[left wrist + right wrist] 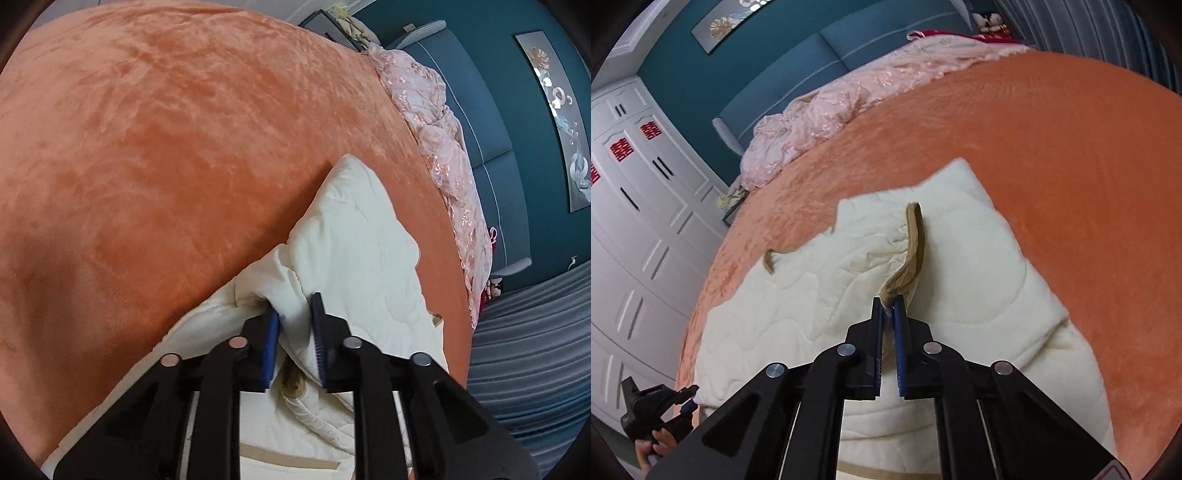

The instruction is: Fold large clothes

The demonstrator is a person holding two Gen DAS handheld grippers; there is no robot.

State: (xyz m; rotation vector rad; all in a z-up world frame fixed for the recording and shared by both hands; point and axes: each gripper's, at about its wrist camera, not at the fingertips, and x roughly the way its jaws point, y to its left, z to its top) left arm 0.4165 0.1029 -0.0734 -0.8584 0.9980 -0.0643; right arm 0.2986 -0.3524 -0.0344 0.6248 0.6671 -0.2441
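Scene: an orange plush bed cover [184, 147] carries a cream quilted garment [820, 295]; no desk in view.
Garment position: it lies on the near part of the bed, partly doubled over, with one corner reaching towards the far side.
Left claw [295, 317]: clenched on a thick bunched fold of the cream garment [354, 236]; fabric fills the gap between the blue pads [272, 332], which press it from both sides.
Right claw [888, 310]: clenched on the tan trim band [914, 240] at the garment's edge; the pads are nearly together with the thin band pinched at their tips.
Left claw in right wrist view: the left claw [689, 400] is visible at the near left corner of the garment, with a person's hand [652, 443] on its handle.
Step in hand (judgement): both edges are gripped, so a fold is being carried or about to be laid.
Next move (judgement): calls for lifting both gripped points together and drawing them across so edge meets edge, keeping tension even so the padding does not bunch.
Material: the garment is padded, with curved stitched quilting lines, soft and thick; likely springy, so folds may want pressing flat.
Trim: smooth, thin tan band, standing up in a loop from the right claw.
Bed cover: short-pile velvety cloth with a mottled sheen; probably grips the garment somewhat.
Far side: a crumpled pink embroidered quilt [820, 122] lies against a teal padded headboard [798, 70].
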